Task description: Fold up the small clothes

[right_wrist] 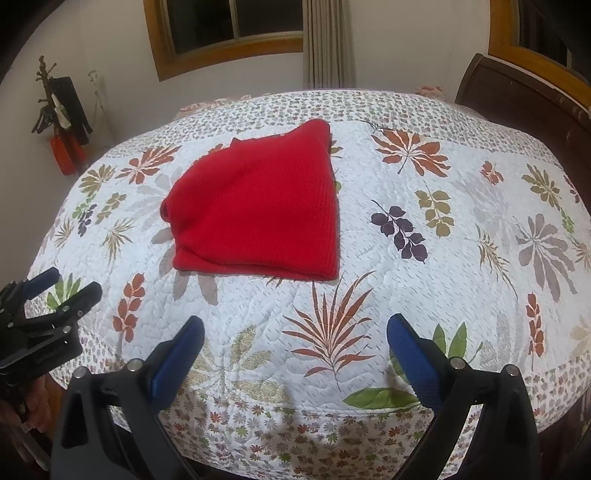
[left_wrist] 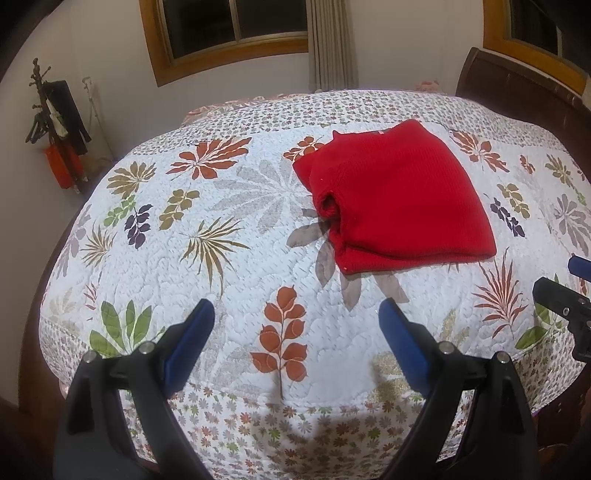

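Note:
A red knitted garment [left_wrist: 397,195] lies folded into a compact rectangle on the leaf-patterned quilt [left_wrist: 240,266]; in the right wrist view the garment [right_wrist: 258,210] sits left of centre. My left gripper [left_wrist: 297,321] hovers open above the quilt's near edge, well short of the garment, nothing between its blue pads. My right gripper [right_wrist: 295,336] is likewise open and empty, near the front edge. Each gripper shows in the other's view: the right one [left_wrist: 565,291] at the far right edge, the left one [right_wrist: 55,284] at the far left.
The quilt covers a bed with a dark wooden headboard [right_wrist: 524,96] at the right. A coat stand [left_wrist: 55,122] with dark clothes and a red bag is at the far left by the wall. Windows [left_wrist: 232,26] and a curtain [left_wrist: 332,40] lie behind.

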{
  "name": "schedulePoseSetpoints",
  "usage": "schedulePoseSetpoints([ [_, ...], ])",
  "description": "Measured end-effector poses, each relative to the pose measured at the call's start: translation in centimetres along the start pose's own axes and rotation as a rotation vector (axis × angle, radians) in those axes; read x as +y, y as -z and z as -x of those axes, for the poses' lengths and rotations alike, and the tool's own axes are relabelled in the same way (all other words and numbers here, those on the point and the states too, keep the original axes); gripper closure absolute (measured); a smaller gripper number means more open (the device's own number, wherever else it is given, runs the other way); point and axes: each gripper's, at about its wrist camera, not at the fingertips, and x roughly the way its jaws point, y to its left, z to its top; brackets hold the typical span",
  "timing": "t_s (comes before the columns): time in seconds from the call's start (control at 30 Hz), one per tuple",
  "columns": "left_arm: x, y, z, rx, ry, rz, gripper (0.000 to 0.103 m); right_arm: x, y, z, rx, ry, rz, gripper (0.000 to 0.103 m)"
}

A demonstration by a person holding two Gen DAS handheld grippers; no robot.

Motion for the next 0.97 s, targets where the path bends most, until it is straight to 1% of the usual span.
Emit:
schedulePoseSetpoints([
  [0.47,-0.25,0.1,-0.09,0.005,-0.003,-0.002,0.013,-0.06,-0.13,0.08,-0.012,0.012,0.007,0.004],
  [0.67,-0.2,0.2,-0.18,0.008,-0.002,0.001,0.013,-0.08,-0.05,-0.11,0.002,0.016,0.004,0.004],
  [0.87,-0.21,0.19,-0.17,0.007,-0.003,0.001,0.013,-0.5,-0.05,-0.72,0.045,-0.016,-0.031,0.004],
  [0.97,-0.18,0.24,-0.18,0.005,-0.005,0.002,0.013,-0.51,0.01,-0.87,0.047,0.013,-0.029,0.004],
])
